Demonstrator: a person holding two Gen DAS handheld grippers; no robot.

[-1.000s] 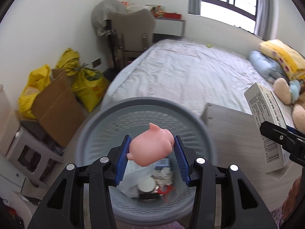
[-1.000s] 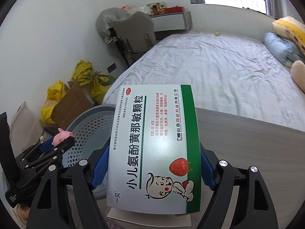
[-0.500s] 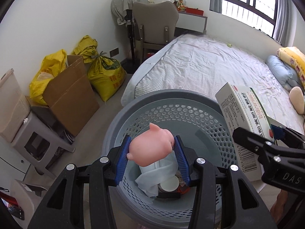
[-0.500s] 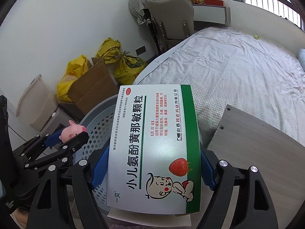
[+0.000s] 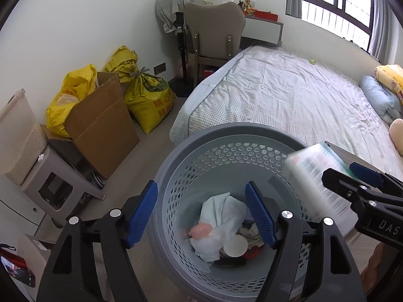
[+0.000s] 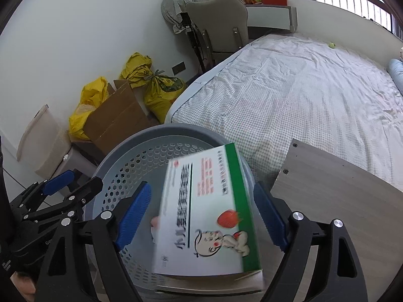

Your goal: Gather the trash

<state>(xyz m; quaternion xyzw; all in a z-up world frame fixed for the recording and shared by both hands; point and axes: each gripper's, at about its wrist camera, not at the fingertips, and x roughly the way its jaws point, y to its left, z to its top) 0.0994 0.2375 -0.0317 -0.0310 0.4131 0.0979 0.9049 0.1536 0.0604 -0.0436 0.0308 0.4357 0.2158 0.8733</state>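
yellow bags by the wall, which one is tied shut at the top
The yellow sack nearest the bed, printed with red characters, is knotted at its neck. The yellow bag behind the cardboard box gapes open.

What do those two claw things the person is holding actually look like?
Both are black plastic frames, each splitting into two angular arms studded with silver screws. The left gripper and right gripper carry ribbed blue pads on the inner faces of their jaws. White letters, "DAS", mark the right one's side. No cables or sleeves show.
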